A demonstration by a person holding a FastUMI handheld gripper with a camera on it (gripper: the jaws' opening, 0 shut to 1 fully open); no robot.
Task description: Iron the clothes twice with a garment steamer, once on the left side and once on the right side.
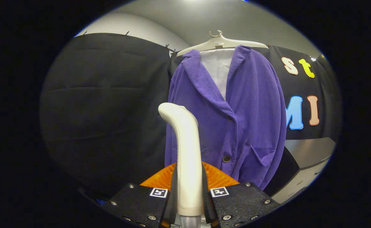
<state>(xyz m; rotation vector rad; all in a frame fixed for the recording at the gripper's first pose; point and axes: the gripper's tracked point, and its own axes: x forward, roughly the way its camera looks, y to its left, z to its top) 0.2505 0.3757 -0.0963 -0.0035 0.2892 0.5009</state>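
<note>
on the left hangs the black cloth wall (pixel 103 104), pinned along its top edge with small clips, a plain backdrop that leaves room for the steamer to swing in. next comes the steamer (pixel 187 152), a pale upright handle whose top bends over to the left; its lower part sits between the two fingers of the gripper (pixel 189 196), which press on it from both sides, so the gripper is pinching the steamer. holding it low on the handle keeps the bent head free and well ahead of the fingers, where it can be turned toward cloth. whether the steam face points at the garment cannot be told from here. a ribbed orange part (pixel 217 177) shows just behind the handle, above the fingers; it looks like part of the gripper, but that is not certain. to the right of the steamer's head and beyond it hangs the jacket (pixel 248 120), a purple corduroy piece on a pale hanger (pixel 220 42), buttoned partway, with a white lining (pixel 218 68) showing at the open collar and a patch pocket (pixel 263 158) low on its right half. it hangs upright against the wall so both halves of the front are open to a vertical pass. the steamer's head stands just off the jacket's left edge, seemingly not touching, so neither pass looks begun. at the far right, below the wall, the corner of a grey cabinet (pixel 309 158) sits near the jacket's hem.
</note>
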